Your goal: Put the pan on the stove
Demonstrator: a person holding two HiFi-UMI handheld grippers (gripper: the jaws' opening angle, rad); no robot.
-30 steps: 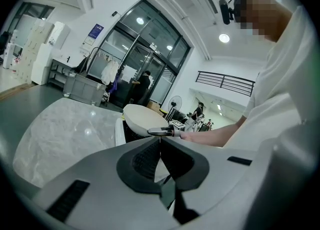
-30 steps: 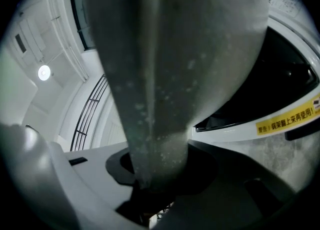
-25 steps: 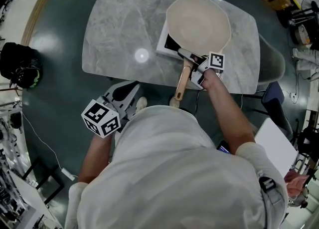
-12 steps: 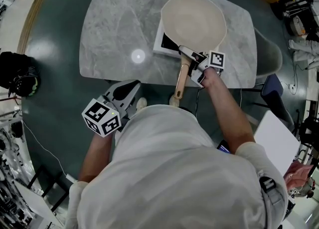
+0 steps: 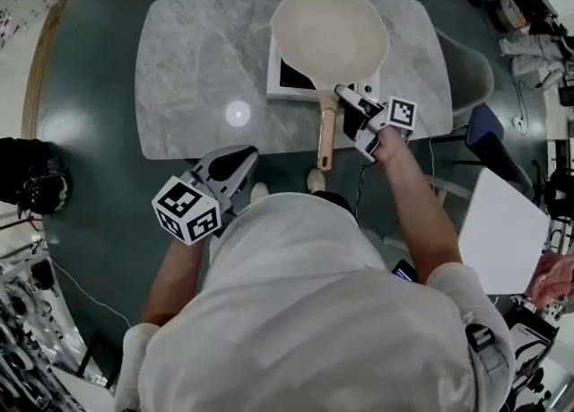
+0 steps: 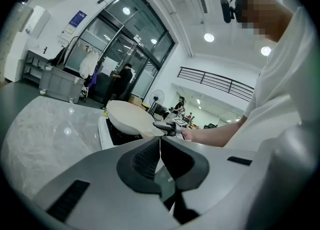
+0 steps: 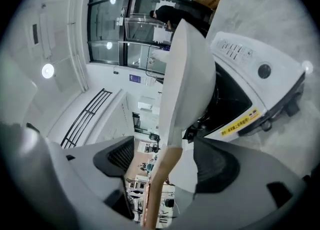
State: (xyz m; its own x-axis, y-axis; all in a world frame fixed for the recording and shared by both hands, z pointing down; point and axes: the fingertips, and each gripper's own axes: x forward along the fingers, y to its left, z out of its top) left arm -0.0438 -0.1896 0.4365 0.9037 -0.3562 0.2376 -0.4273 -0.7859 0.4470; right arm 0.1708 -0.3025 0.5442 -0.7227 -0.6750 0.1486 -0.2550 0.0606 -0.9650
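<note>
The jaws of the right gripper [image 5: 352,110] are opening around the pan handle [image 5: 325,138], so better pull straight back without nudging it; the left gripper [image 5: 240,161] is closed, empty.

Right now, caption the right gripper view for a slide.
Right gripper, jaws opening, straddles the handle of the pan on the stove.

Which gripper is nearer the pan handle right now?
Right. The right gripper straddles the pan handle, jaws opening, pads off it. The left gripper sits off the table's near edge, jaws together, well short of the handle.
</note>
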